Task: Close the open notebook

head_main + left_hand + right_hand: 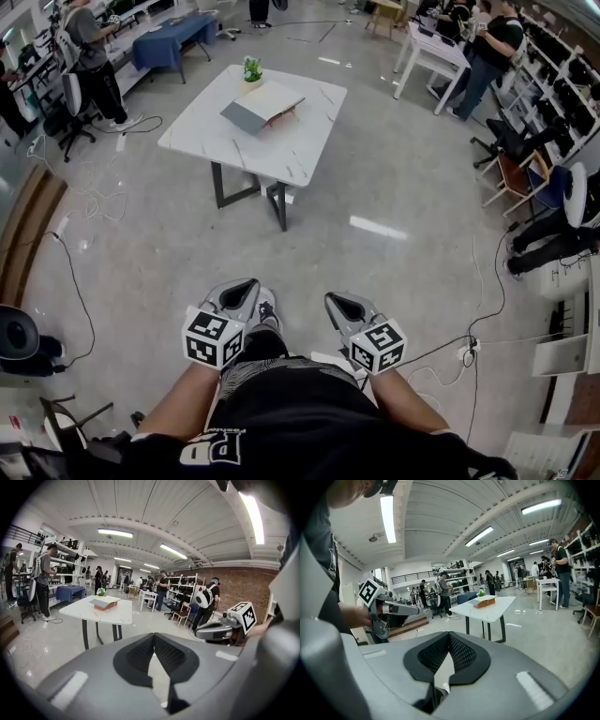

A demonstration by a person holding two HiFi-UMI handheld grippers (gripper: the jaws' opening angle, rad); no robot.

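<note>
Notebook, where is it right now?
In the head view, the notebook lies on the white table ahead, centre-left, next to a small plant.

Open notebook (pixel 264 105) with grey cover and cream page, toward the white table's (pixel 291 155) far edge

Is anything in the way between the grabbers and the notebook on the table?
No, nothing visible is. The left gripper and right gripper are near the person's body, far from the notebook on the white table, with only bare floor between. The small plant stands behind the notebook.
</note>
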